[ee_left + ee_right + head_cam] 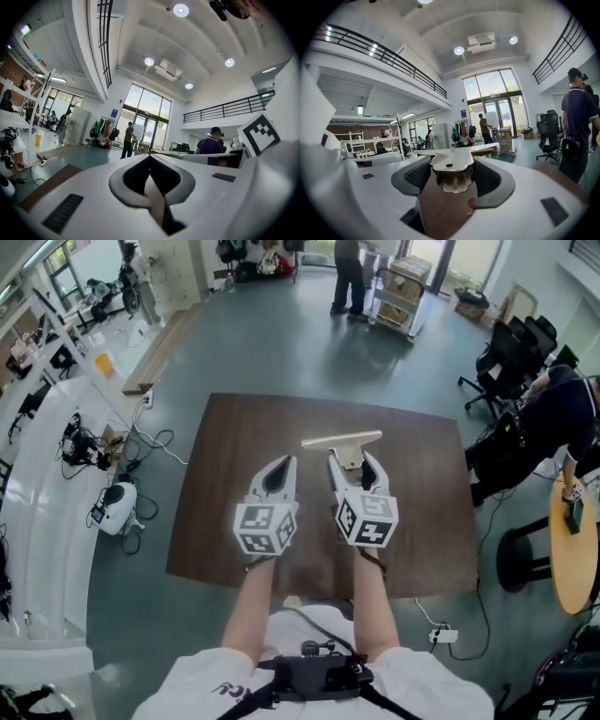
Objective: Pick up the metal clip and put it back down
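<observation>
The metal clip (pixel 343 441), a pale T-shaped piece with a wide flat bar, sits between the jaws of my right gripper (pixel 354 461) above the far middle of the brown table (pixel 234 446). In the right gripper view the clip (pixel 451 160) fills the gap, and both dark pads (pixel 487 177) press on its handle, so the right gripper (pixel 451 182) is shut on it. The bar sticks out past the fingertips. My left gripper (pixel 279 468) hangs beside it to the left, jaws together and holding nothing. In the left gripper view the left gripper (pixel 150 157) has its tips meeting.
A person (pixel 562 418) sits at the right by a round wooden table (pixel 574 559) and black office chairs (pixel 511 357). Cables and a white device (pixel 117 505) lie on the floor at the left. Another person (pixel 351 277) stands by a cart at the back.
</observation>
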`<state>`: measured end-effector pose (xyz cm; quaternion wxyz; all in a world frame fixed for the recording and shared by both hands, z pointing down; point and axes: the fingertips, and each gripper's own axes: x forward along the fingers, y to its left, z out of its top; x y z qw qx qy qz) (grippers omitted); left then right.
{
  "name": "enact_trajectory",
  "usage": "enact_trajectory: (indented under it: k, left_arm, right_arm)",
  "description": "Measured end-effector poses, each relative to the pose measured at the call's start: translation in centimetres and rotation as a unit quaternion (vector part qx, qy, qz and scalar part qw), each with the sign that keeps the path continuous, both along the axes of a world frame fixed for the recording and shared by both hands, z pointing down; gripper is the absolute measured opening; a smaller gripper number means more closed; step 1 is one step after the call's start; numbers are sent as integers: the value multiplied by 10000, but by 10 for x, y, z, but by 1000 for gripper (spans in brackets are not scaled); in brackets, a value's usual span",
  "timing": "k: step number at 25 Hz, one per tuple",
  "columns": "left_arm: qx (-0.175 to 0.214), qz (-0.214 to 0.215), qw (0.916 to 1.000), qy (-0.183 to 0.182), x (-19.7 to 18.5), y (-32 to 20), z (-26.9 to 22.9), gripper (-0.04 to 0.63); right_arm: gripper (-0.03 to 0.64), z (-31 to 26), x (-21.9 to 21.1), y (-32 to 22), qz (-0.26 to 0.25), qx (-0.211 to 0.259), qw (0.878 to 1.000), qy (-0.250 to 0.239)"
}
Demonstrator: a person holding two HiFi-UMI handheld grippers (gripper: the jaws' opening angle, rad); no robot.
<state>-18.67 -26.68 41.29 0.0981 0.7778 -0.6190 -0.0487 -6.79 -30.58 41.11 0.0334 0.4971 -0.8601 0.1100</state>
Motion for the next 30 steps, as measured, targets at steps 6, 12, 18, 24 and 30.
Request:
enact_trajectory:
  k: [6, 12, 18, 24, 30]
  left_arm:
    - [483, 148, 9986, -154, 2, 25, -58, 9]
    - [714, 332, 9963, -352, 16, 43, -81, 9]
    - [838, 612, 9925, -653, 40, 41, -85, 9]
    - [1063, 719, 9912, -326, 69, 33, -102, 9]
    - [954, 986, 9904, -162, 122, 22, -94, 9]
  right_arm:
    - [290, -51, -9, 40, -23, 550, 9981, -285]
    - [290, -87, 7, 58, 138, 948, 9943, -467]
    - [290, -105, 22, 64, 183, 1204, 9914, -472]
    - [290, -115, 53, 64, 385, 1350, 9897, -287]
    - [290, -113, 121, 53, 864, 1300, 9872, -316]
